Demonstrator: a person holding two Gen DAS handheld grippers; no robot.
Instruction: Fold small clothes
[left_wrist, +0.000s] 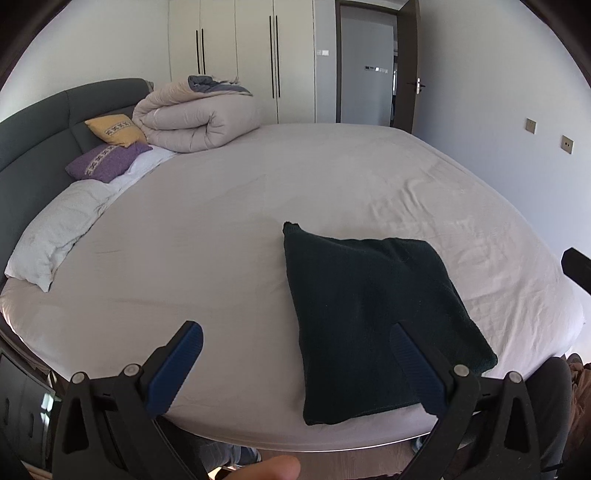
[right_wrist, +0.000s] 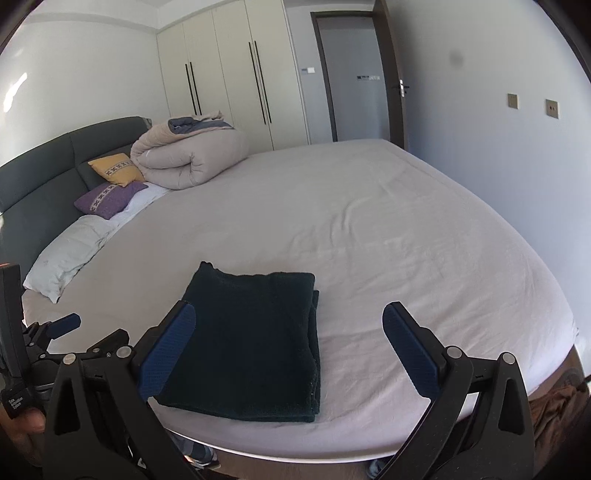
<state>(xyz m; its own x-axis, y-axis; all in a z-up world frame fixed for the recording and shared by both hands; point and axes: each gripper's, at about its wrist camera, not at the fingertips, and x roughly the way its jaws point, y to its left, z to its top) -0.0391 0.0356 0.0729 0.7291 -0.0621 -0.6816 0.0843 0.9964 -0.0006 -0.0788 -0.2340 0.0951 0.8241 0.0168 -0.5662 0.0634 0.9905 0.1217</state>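
A dark green garment (left_wrist: 369, 314) lies folded into a flat rectangle on the bed near its front edge; it also shows in the right wrist view (right_wrist: 255, 343). My left gripper (left_wrist: 295, 365) is open and empty, held above the front edge with its right finger over the garment's near side. My right gripper (right_wrist: 288, 347) is open and empty, above the garment's right side. The left gripper (right_wrist: 62, 325) shows at the left edge of the right wrist view.
The bed (left_wrist: 229, 236) has a light sheet, wrinkled at the right. A rolled beige duvet (left_wrist: 195, 118), a yellow cushion (left_wrist: 114, 129), a purple cushion (left_wrist: 107, 162) and a white pillow (left_wrist: 55, 232) lie by the dark headboard (left_wrist: 33, 147). Wardrobes and a door stand behind.
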